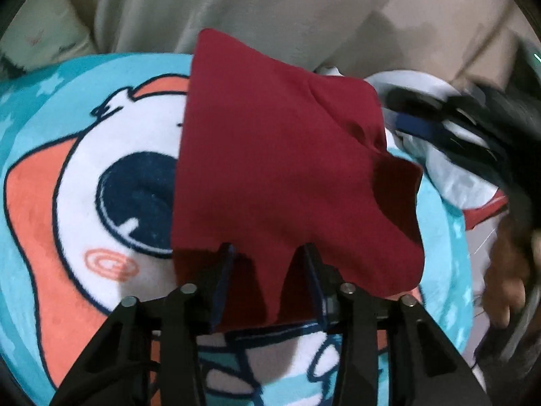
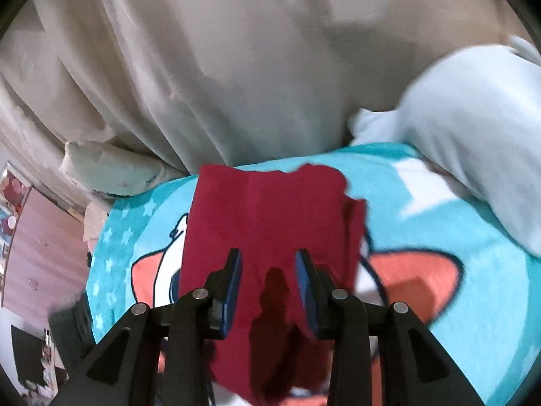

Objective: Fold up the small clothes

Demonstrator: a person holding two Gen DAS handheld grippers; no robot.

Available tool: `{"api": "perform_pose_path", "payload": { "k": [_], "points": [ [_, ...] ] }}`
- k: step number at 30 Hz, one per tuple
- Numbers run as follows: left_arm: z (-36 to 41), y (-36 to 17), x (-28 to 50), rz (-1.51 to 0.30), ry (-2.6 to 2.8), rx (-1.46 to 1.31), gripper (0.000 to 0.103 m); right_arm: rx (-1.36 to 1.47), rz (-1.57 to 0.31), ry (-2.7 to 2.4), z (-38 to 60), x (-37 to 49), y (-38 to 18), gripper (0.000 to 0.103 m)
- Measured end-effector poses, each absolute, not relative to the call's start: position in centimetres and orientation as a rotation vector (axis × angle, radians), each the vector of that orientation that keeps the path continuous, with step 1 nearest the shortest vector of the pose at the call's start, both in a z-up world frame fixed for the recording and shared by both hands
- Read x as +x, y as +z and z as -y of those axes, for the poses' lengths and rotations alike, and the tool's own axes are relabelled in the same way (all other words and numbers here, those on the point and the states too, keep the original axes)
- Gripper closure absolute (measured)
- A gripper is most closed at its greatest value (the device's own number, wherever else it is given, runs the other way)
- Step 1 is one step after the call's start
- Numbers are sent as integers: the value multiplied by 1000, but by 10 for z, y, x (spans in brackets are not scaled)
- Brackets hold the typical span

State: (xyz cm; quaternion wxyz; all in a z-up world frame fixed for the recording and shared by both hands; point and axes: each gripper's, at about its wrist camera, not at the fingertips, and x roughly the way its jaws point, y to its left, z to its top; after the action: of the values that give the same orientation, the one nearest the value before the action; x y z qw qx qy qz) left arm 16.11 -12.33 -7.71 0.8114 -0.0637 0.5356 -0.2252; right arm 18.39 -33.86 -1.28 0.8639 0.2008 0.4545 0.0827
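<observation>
Red garment [image 1: 280,155] between parted pads of both grippers, left gripper [image 1: 268,253], right gripper [image 2: 268,260]; no legible writing.

The garment [image 2: 270,223] lies on the blanket [image 2: 439,230], curtain [image 2: 236,67] behind.

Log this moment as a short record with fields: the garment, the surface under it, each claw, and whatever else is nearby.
garment: dark red cloth, partly folded, lying on the blanket
surface: turquoise cartoon blanket
left claw: jaws apart, red cloth between them; grip unclear
right claw: jaws apart over the red cloth, pads not pressing it
nearby: beige sheet behind the blanket, pale blue fabric at the right
fold: not finished
</observation>
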Motion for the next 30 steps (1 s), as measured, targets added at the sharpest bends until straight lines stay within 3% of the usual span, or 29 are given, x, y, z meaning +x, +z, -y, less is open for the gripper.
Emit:
{"api": "perform_pose_path", "payload": {
  "k": [4,8,10,12,18,19,21,23,24,26,30],
  "points": [
    [116,-69,160,-1149,-531,-139,61,378,-1178,89,339,237,-79,68],
    [80,-41,162,-1102,-553,-192,61,380,-1112,65,346,227,-70,66],
    [58,-34,174,-1088,-523,-248,52,374,-1030,51,352,209,-53,37],
    [41,-39,190,-1097,-484,-306,45,445,-971,57,368,193,-45,23],
    [47,-87,243,-1246,-577,-434,38,673,-1029,59,394,197,-83,23],
    [55,-97,249,-1271,-623,-462,30,693,-1043,58,397,200,-91,23],
    [70,-118,257,-1334,-721,-571,25,739,-1080,64,395,210,-111,21],
    [80,-127,255,-1358,-725,-595,24,760,-1031,104,391,211,-113,28],
    [84,-121,250,-1343,-721,-569,25,801,-1058,128,389,216,-117,45],
    [81,-106,244,-1316,-733,-561,39,867,-1058,148,386,217,-115,63],
    [67,-62,241,-1234,-732,-514,43,837,-999,227,370,215,-77,66]
  ]
}}
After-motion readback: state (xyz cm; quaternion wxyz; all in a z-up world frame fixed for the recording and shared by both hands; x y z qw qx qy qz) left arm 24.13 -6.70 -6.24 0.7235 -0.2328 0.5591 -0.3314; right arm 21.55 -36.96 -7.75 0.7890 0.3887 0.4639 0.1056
